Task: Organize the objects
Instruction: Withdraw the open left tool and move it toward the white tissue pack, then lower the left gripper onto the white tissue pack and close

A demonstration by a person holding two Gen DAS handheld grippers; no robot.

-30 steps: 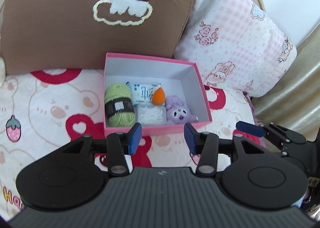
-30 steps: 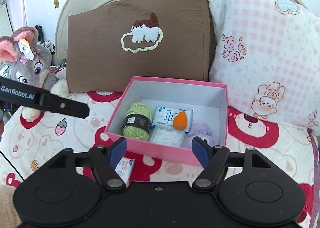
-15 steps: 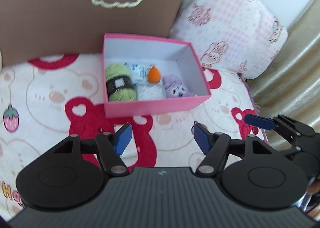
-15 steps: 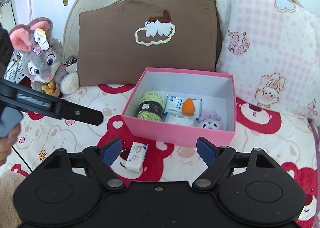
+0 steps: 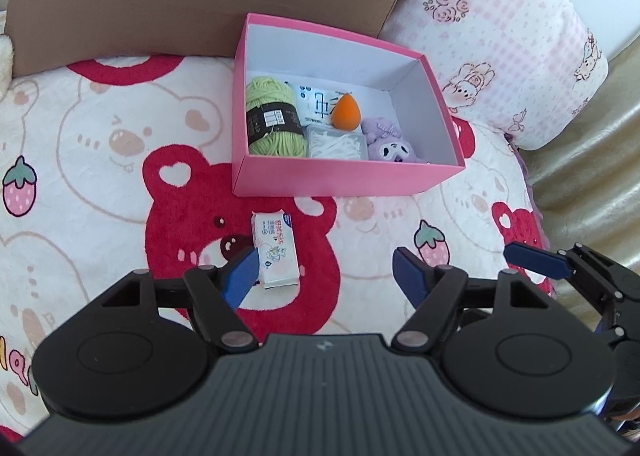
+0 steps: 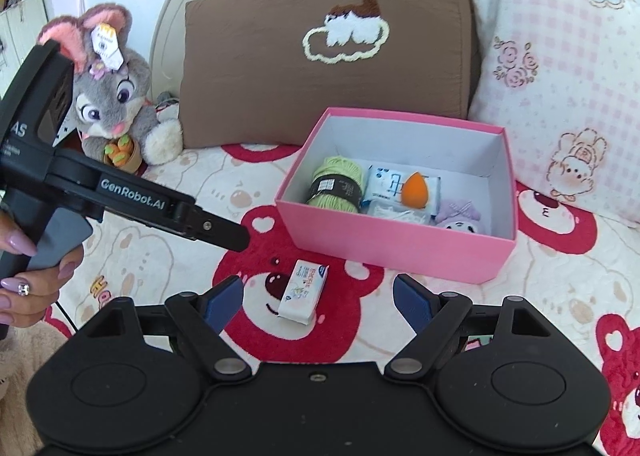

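Left gripper point(image 5: 324, 272) fingers spread, just been opening, nothing pinched; left pad beside the tissue pack point(image 5: 275, 252). Right gripper point(image 6: 318, 302) fingers spread wide too, pack ahead between them, untouched. Pack lies flat on the bed point(image 5: 100, 159), just in front of the pink box point(image 5: 344, 175), long axis pointing roughly twd the box. Step, I'd say: approach for pickup. Next: straddle the short sides, close, lift into box w/ the yarn point(image 5: 274, 121).
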